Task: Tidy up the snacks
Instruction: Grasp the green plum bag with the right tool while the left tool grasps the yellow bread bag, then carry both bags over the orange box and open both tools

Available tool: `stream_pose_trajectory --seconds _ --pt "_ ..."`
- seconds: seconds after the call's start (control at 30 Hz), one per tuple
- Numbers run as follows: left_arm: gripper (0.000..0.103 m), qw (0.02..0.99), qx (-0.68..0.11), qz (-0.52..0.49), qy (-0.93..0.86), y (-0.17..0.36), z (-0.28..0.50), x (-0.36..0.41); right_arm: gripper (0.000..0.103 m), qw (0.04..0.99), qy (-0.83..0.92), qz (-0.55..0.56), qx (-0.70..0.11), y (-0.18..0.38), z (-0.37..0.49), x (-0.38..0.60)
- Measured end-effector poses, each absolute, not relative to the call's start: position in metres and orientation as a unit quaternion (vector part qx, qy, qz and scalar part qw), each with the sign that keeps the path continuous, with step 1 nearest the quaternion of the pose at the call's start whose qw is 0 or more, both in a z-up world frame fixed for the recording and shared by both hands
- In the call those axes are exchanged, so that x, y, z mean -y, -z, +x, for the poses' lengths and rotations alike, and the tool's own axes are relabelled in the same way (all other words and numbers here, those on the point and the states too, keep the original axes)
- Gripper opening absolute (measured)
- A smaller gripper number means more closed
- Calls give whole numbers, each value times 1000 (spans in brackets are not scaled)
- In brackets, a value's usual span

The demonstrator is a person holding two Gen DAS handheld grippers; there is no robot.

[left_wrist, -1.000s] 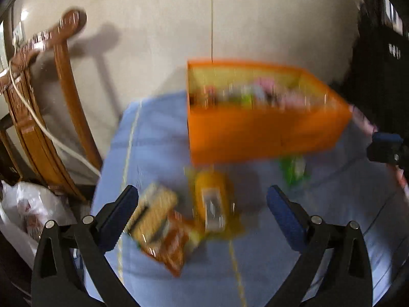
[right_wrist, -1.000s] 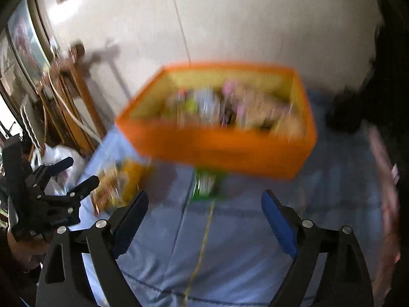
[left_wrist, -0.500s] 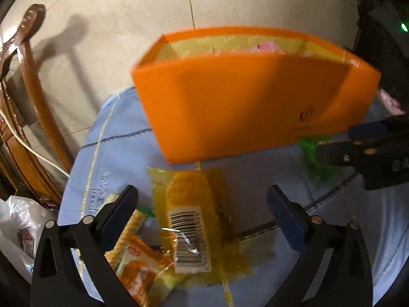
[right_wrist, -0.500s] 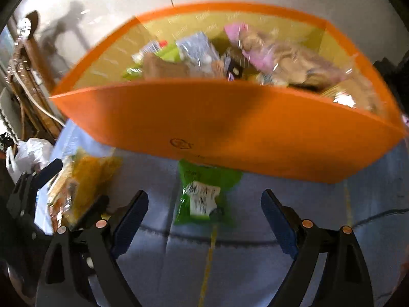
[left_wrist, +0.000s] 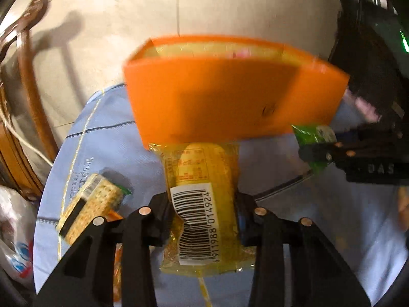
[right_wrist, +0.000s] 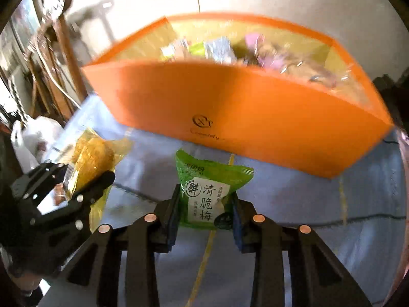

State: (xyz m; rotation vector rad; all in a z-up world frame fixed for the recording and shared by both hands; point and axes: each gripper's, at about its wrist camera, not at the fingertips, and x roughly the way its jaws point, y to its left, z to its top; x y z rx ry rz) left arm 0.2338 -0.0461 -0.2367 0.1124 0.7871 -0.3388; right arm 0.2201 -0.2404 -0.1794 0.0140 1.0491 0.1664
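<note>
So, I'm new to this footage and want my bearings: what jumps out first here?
The big orange box heaped with snacks fills the back of the blue cloth. In front of it, the left tongs are closing around a yellow barcoded packet, and the right tongs around a green plum packet.

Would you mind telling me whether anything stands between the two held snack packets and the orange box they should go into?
Only the box's own near wall. The yellow barcoded packet in the left tool and the green plum packet in the right tool, jaws closing on both, lie before the open-topped orange box; each must be lifted over it.
</note>
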Motion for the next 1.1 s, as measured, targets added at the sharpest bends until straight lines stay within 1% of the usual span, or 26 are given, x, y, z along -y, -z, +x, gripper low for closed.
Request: stream_pose_trajectory --seconds 0.1,0.23,0.3,0.6,0.7,0.83,0.97,1.1 --pt "37 912 -371 33 169 214 224 37 34 872 -85 25 -481 153 200 251" --pt "37 917 -353 38 179 177 221 36 34 883 -81 33 -460 123 191 269" --pt "37 921 -340 48 184 153 224 40 34 891 -74 39 -446 99 194 278" --pt "37 935 -291 62 193 41 280 77 34 921 -58 40 -383 -9 229 308" --pt "37 936 -284 73 194 19 301 90 34 927 -50 37 -370 -33 244 315" --pt "37 941 -273 82 182 2 322 102 34 931 -37 35 -363 -49 261 325" --pt "37 943 -280 65 170 7 333 103 34 931 -29 32 -363 -49 273 330" --pt "37 940 -289 71 169 22 341 107 34 929 -28 27 -367 -47 280 330"
